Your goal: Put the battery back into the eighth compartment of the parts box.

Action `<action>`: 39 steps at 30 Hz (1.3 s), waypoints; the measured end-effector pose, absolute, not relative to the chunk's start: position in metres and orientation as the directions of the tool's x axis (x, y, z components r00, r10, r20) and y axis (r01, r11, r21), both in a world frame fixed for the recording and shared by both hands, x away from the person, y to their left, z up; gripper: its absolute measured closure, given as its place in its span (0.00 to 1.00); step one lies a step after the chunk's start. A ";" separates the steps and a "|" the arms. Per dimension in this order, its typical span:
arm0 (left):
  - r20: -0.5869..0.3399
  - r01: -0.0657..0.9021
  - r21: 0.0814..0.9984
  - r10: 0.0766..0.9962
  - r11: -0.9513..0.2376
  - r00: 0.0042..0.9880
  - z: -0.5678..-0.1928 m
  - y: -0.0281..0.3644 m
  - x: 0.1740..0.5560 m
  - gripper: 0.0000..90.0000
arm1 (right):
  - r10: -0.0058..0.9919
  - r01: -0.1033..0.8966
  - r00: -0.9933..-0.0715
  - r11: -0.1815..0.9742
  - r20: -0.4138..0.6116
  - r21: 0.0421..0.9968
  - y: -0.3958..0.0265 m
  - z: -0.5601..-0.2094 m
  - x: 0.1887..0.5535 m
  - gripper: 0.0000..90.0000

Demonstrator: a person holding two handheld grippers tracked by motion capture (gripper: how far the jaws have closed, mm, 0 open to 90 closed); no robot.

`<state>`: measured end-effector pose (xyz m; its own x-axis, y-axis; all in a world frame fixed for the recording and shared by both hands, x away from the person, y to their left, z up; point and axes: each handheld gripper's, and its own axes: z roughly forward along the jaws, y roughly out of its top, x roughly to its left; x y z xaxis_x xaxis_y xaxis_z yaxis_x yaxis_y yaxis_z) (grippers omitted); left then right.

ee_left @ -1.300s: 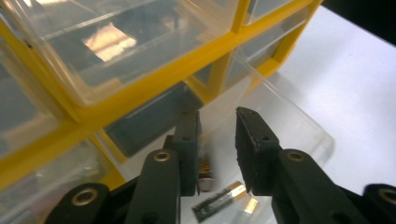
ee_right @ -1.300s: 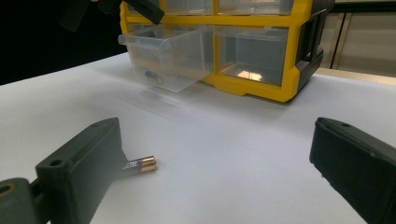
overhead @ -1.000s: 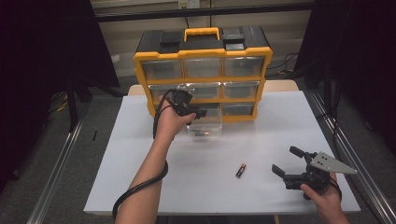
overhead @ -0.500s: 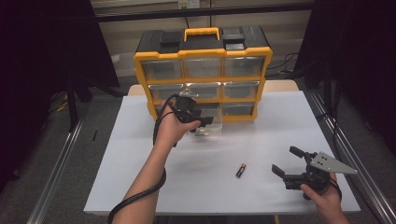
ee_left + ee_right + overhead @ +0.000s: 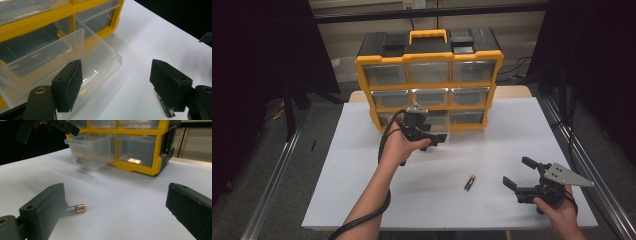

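Hovering beside the pulled-out clear drawer (image 5: 438, 134), the left tool (image 5: 435, 140) is just opening, gripping nothing. Resting wide open and empty, the right tool (image 5: 518, 173) is sitting near the battery (image 5: 469, 182) on the desk (image 5: 492, 145).

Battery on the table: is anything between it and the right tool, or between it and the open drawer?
Nothing visible. The battery lies on bare table just ahead of the open right tool, and the stretch toward the pulled-out drawer is bare; the left tool hovers at its front.

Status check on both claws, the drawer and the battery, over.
Left claw just opened, off the pulled-out drawer. Right claw open, idle. Battery loose on the table, path clear.
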<state>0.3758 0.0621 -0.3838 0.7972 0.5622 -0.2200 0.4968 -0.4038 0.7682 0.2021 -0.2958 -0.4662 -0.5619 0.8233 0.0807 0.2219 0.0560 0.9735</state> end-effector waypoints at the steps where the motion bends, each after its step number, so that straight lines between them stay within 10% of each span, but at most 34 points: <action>1: -0.221 0.491 0.774 0.556 -0.400 0.801 -0.386 0.061 0.375 0.29 | 0.823 0.223 -0.562 0.055 0.082 0.973 -0.296 -0.466 0.202 0.02; 39: -0.190 0.417 0.785 0.462 -0.458 0.866 -0.421 0.030 0.326 0.18 | 0.819 0.223 -0.568 0.062 0.078 0.973 -0.294 -0.466 0.202 0.02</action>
